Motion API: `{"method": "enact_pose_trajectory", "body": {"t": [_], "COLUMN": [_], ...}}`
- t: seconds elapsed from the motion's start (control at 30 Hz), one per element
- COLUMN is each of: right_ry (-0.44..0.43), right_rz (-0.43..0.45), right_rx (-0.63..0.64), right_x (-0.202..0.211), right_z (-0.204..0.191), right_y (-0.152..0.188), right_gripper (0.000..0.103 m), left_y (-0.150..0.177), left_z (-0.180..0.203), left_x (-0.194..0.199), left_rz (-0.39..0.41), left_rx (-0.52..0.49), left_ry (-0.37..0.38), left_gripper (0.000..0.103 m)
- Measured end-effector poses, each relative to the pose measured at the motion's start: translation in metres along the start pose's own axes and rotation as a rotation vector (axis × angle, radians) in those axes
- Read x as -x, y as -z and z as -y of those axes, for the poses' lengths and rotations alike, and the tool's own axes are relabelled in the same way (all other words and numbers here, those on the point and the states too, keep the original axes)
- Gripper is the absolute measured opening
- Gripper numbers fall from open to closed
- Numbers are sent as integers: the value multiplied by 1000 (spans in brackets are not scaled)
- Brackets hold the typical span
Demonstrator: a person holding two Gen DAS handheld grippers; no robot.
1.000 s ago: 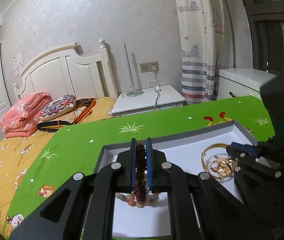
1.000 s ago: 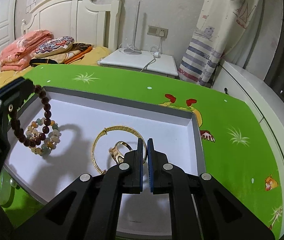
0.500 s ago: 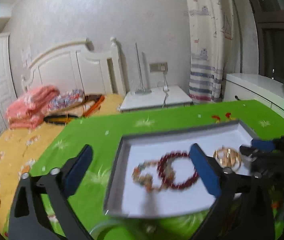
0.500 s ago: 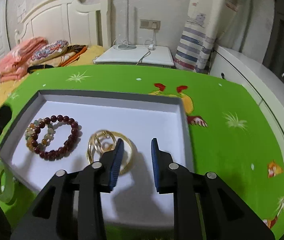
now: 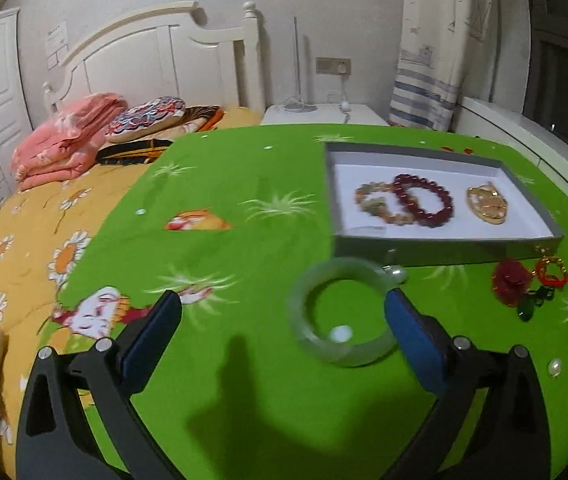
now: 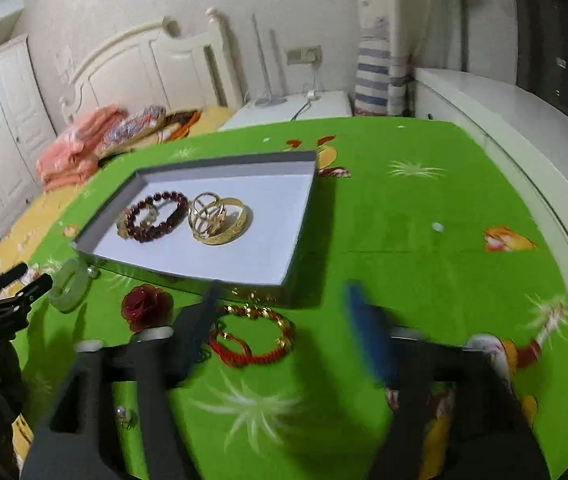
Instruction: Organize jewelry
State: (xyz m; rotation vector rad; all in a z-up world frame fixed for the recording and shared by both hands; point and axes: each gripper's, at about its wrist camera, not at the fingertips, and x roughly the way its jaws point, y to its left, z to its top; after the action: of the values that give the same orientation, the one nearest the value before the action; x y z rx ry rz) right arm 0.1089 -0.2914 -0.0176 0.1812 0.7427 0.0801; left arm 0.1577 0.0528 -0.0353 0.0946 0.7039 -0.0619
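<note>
A grey tray (image 5: 444, 246) (image 6: 300, 216) on the green cloth holds a dark red bead bracelet (image 5: 424, 200) (image 6: 155, 216), a pale multicoloured bead bracelet (image 5: 376, 202) and gold bangles (image 5: 486, 204) (image 6: 219, 220). In front of the tray lie a pale green jade bangle (image 5: 340, 308) (image 6: 68, 284), a red rose ornament (image 5: 512, 282) (image 6: 147, 307) and a red and gold cord bracelet (image 6: 255, 336) (image 5: 550, 270). My left gripper (image 5: 284, 328) is open and empty, just short of the jade bangle. My right gripper (image 6: 284, 316) is open and empty above the cord bracelet.
The table (image 6: 424, 240) has a green cartoon cloth; small pearl-like beads (image 5: 554, 368) lie on it. A bed (image 5: 23, 240) with pillows is to the left, a white nightstand (image 5: 324, 114) behind, and a white cabinet (image 6: 504, 120) along the right edge.
My left gripper let go of the red bead bracelet into the tray, opened and pulled back to the left. My right gripper opened wide and drew back from the gold bangles.
</note>
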Motion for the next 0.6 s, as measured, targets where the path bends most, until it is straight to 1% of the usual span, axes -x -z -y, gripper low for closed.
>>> {"method": "enact_pose_trajectory", "body": {"t": [0.1,0.2,0.27,0.33,0.43,0.47,0.57,0.6], "right_ry": [74,60,43,37,5,-2,-8,-6], "right_rz": [-5,-15,-13,-4,10,19,37,38], "right_rx": [56,30,50,88,109,115,138,150], "right_x": [4,8,12,14,15,16,17,17], "right_z": [-2,-2,-12,-29,-47,-52,-68,-71], "right_y": [3,9,15,21,23,23,24,25], "right_gripper": [95,95,95,95,95,95,95,95], "left_y": [5,10,12,13,12,11,8,6], "left_z": [-1,10,17,24,31,34,41,43], "left_x": [3,6,7,11,17,19,21,22], "left_rz": [-19,-35,-38,-23,-4,-1,-4,0], "left_rx": [-16,-34,-34,-53,-56,-51,-41,-38], "left_ry": [14,49,72,67,71,63,-7,-4], "left_gripper": [98,98,98,98,98,98,98,98]}}
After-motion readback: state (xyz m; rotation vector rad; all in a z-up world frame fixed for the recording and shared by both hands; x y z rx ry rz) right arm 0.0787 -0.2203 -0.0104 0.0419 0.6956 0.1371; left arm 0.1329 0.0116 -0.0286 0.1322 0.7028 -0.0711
